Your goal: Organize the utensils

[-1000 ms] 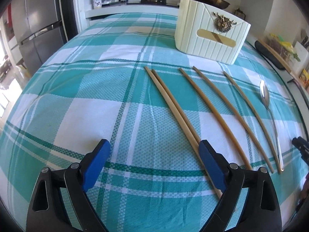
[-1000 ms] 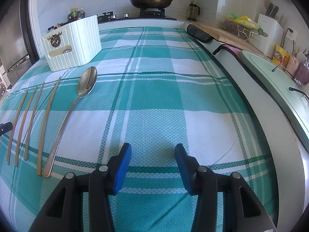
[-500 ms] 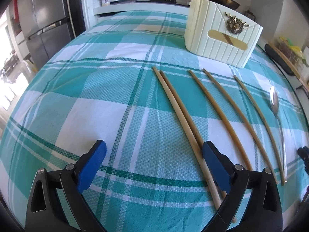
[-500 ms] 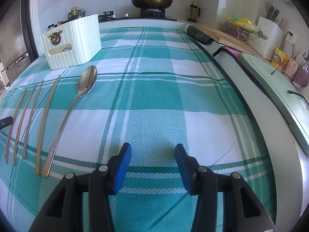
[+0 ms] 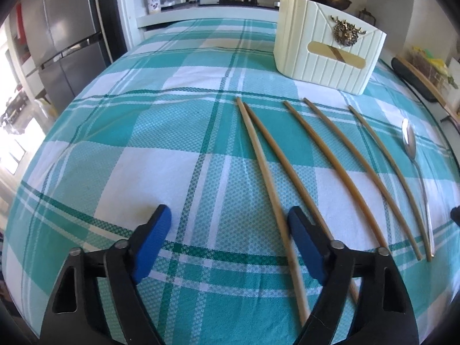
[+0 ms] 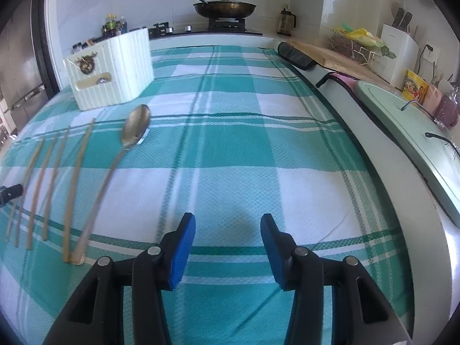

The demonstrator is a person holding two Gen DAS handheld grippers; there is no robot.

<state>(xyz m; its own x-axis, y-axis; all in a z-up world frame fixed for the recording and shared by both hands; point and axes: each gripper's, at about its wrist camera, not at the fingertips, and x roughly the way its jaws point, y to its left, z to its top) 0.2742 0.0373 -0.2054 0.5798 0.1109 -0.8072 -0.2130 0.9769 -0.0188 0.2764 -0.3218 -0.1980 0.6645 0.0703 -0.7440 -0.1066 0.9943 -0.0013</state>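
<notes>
Several wooden chopsticks (image 5: pixel 330 158) lie side by side on the teal checked cloth, with a metal spoon (image 5: pixel 411 146) to their right. A cream ribbed utensil holder (image 5: pixel 325 49) stands behind them. My left gripper (image 5: pixel 227 227) is open and empty, low over the cloth; the near end of the leftmost chopstick (image 5: pixel 267 178) lies just inside its right finger. My right gripper (image 6: pixel 227 238) is open and empty over bare cloth, right of the spoon (image 6: pixel 135 129) and chopsticks (image 6: pixel 74 184). The holder (image 6: pixel 112 66) shows at the far left there.
A fridge (image 5: pixel 57 43) stands beyond the table's left edge. A stove with a pan (image 6: pixel 224 7) is behind the table. A counter with a cutting board (image 6: pixel 411 120), knife block and bottles runs along the right. A dark roll (image 6: pixel 293 53) lies at the cloth's far right edge.
My left gripper has moved forward and right, so the leftmost chopstick now lies between its fingers. My right gripper has shifted slightly forward.
</notes>
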